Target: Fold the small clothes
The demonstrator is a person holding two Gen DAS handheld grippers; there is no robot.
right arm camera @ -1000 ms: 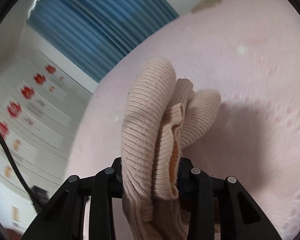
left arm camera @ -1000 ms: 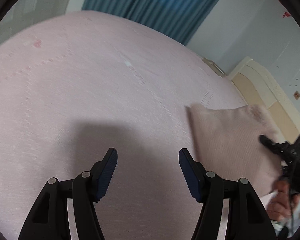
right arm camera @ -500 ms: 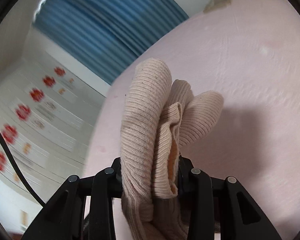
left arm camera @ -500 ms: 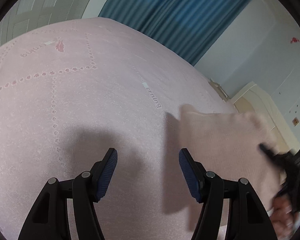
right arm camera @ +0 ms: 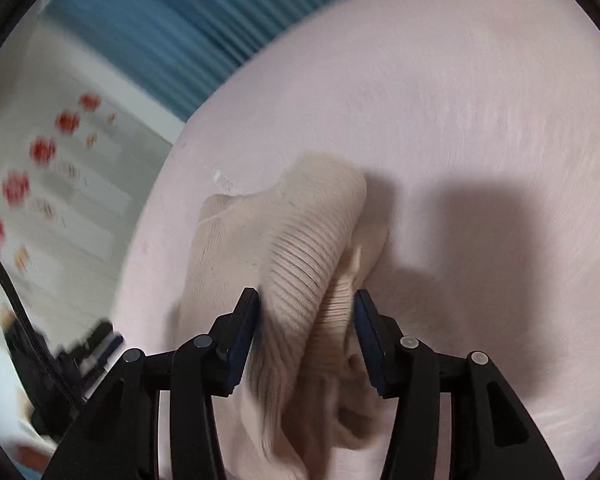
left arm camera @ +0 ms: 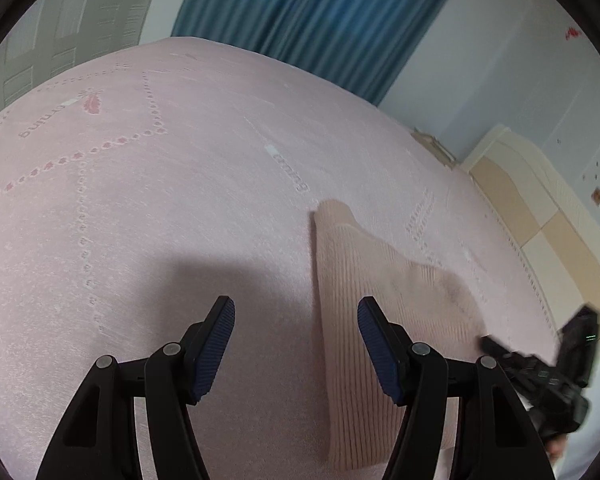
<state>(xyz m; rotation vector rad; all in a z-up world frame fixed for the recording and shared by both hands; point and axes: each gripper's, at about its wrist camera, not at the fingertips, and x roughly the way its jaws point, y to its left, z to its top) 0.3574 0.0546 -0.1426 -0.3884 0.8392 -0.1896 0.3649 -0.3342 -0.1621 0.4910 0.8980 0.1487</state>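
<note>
Sweater: a small, soft, ribbed pink knit sweater (left arm camera: pixel 384 304) lay on the pink bed cover (left arm camera: pixel 148 216).
Left view, sweater: it lay flat to the right of the left gripper (left arm camera: pixel 296 350), with one corner pointing toward the far side of the bed.
Left view, left gripper: its blue pads (left arm camera: pixel 216 354) stood wide apart with nothing between them. It hung above the bare bed cover, just beside the sweater's left edge.
Left view, right gripper: it showed as a dark blur (left arm camera: pixel 540 376) at the sweater's near right side.
Left view, room: a blue curtain (left arm camera: pixel 320 12) hung behind the bed.
Right view, sweater: a bunched, rolled part of the sweater (right arm camera: pixel 300 276) sat between the fingers of the right gripper (right arm camera: pixel 306 336).
Right view, right gripper: its jaws were opening. The knit looked like it was slipping free, and most of it was already on the bed cover (right arm camera: pixel 460 120).
Right view, blur: the picture was smeary, so I could not tell if a pad touched the knit.
Could go wrong: the rolled part might flop open or stay lumpy, because the knit is thick and springy.
Could go wrong too: a loop might catch on a pad and drag the fold crooked.
</note>
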